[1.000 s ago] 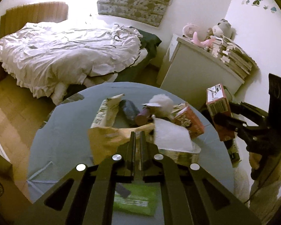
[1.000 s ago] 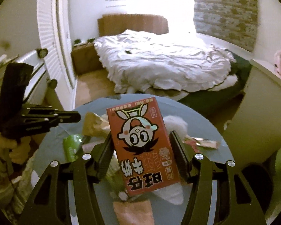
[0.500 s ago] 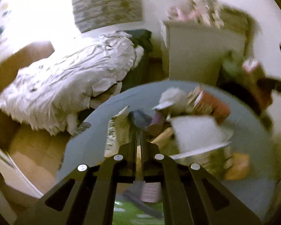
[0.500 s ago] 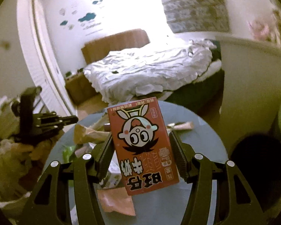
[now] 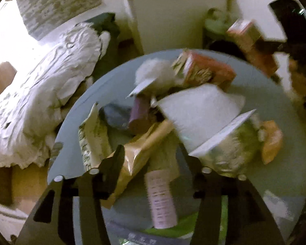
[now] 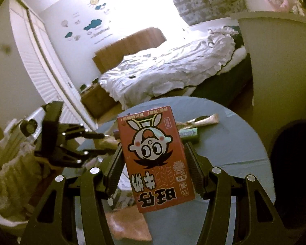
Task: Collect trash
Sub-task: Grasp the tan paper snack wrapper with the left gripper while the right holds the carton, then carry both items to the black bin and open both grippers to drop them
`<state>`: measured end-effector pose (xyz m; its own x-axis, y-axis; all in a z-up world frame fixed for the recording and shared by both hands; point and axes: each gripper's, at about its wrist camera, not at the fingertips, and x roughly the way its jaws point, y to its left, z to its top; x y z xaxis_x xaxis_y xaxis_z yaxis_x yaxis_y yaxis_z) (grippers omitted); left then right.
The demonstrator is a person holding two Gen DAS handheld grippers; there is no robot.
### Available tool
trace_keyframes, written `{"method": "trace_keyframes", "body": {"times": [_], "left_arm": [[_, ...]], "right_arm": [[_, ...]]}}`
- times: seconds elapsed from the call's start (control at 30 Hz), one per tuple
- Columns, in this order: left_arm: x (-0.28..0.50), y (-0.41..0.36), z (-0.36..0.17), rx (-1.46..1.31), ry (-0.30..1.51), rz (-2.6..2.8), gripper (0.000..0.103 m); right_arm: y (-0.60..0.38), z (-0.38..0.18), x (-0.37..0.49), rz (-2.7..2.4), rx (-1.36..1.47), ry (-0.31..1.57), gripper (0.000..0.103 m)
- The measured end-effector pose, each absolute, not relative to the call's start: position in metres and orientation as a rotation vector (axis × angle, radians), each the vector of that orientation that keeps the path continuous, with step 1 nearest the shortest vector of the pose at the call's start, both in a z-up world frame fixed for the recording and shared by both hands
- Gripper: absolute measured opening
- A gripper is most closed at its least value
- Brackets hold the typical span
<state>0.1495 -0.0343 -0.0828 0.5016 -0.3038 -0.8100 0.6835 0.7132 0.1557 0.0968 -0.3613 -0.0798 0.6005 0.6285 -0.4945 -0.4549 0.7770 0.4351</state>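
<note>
My right gripper is shut on a red milk carton with a cartoon face, held upside down above the round grey table. The carton also shows in the left wrist view, at the upper right beyond the table's edge. My left gripper is open over the trash pile, its fingers either side of a tan wrapper and a pink tube. In the right wrist view the left gripper shows at the left, open above the pile.
The pile holds a white paper, a red box, a printed pack and an orange scrap. A dark bin stands right of the table. A bed and a white cabinet lie behind.
My left gripper has opened and moved forward and lower over the pile. My right gripper has swung right with the carton toward the dark bin.
</note>
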Motion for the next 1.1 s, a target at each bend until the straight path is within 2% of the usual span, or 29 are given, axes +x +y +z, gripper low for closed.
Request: {"method": "trace_keyframes", "body": {"times": [0.03,0.07,0.1,0.2,0.27,0.33,0.37,0.5,0.53,0.9,1.1], "left_arm": [[0.147,-0.033,-0.079,0.506,0.822,-0.622,0.079],[0.145,-0.034,-0.078,0.535,0.799,-0.599,0.086],[0.144,-0.036,-0.080,0.576,0.781,-0.571,0.090],[0.158,-0.036,-0.093,0.636,0.830,-0.520,0.089],[0.171,-0.032,-0.100,0.605,0.870,-0.522,0.080],[0.180,-0.030,-0.107,0.579,0.911,-0.521,0.065],[0.183,-0.030,-0.110,0.576,0.916,-0.514,0.065],[0.181,-0.029,-0.106,0.512,0.914,-0.519,0.040],[0.177,-0.029,-0.102,0.492,0.907,-0.528,0.038],[0.117,-0.046,-0.033,0.259,0.782,-0.619,0.034],[0.127,-0.108,-0.007,0.120,0.776,-0.720,0.034]], "right_arm": [[-0.360,-0.081,0.097,0.637,0.278,0.680,0.059],[-0.360,-0.083,0.098,0.638,0.280,0.684,0.059],[-0.359,-0.084,0.098,0.641,0.283,0.687,0.059],[-0.355,-0.085,0.101,0.646,0.293,0.693,0.059],[-0.353,-0.087,0.100,0.643,0.292,0.696,0.059],[-0.350,-0.088,0.098,0.639,0.291,0.702,0.059],[-0.349,-0.090,0.099,0.636,0.293,0.705,0.059],[-0.349,-0.095,0.097,0.622,0.304,0.718,0.059],[-0.349,-0.095,0.097,0.621,0.310,0.718,0.059],[-0.388,-0.086,0.085,0.636,0.455,0.631,0.057],[-0.453,-0.079,0.077,0.527,0.601,0.529,0.057]]}}
